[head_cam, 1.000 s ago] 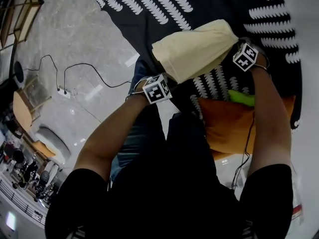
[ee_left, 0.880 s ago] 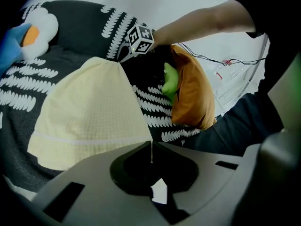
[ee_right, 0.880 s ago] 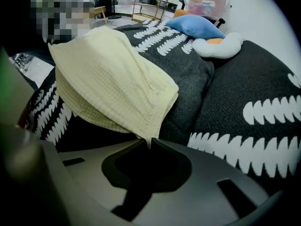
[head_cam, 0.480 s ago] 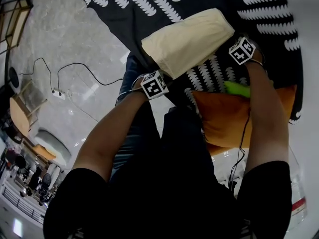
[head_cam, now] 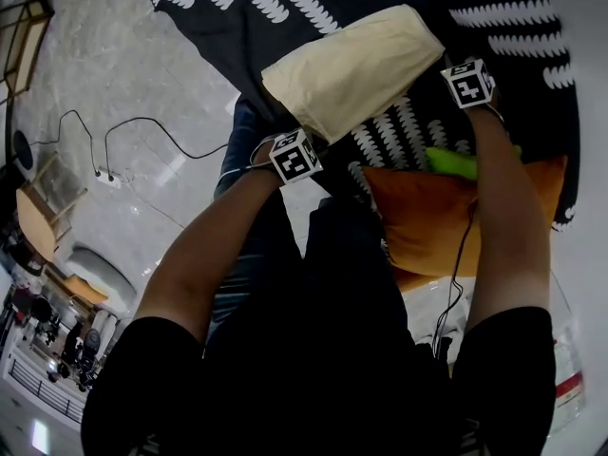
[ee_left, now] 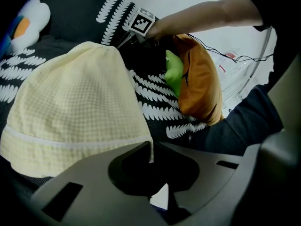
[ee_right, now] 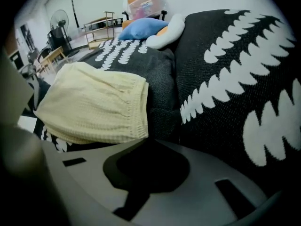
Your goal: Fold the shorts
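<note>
**A:** Where are the edges, and is there room to move?

**B:** The pale yellow waffle-knit shorts (head_cam: 351, 69), folded over, sit close to the near edge of the black, white-leaf-patterned desk (head_cam: 285, 8). Beyond them the patterned cloth is bare. Below the edge is grey marble floor (head_cam: 123, 55).

**A:** And the jaws?

**B:** The left gripper (ee_left: 150, 147) has its jaws closed on a hem corner of the shorts. The right gripper (ee_right: 146, 138) has its jaws together at the corner of the gathered waistband, apparently pinching it.

**A:** What's around?

**B:** An orange cushion (head_cam: 427, 226) lies just beside the right forearm, with a bright green soft object (head_cam: 456, 162) touching it. A blue pillow (ee_right: 141, 29) and a white plush shape (ee_right: 164, 34) lie well beyond the shorts. A black cable (head_cam: 142, 131) runs across the floor. The person's dark trouser legs (head_cam: 275, 255) stand against the desk edge.
</note>
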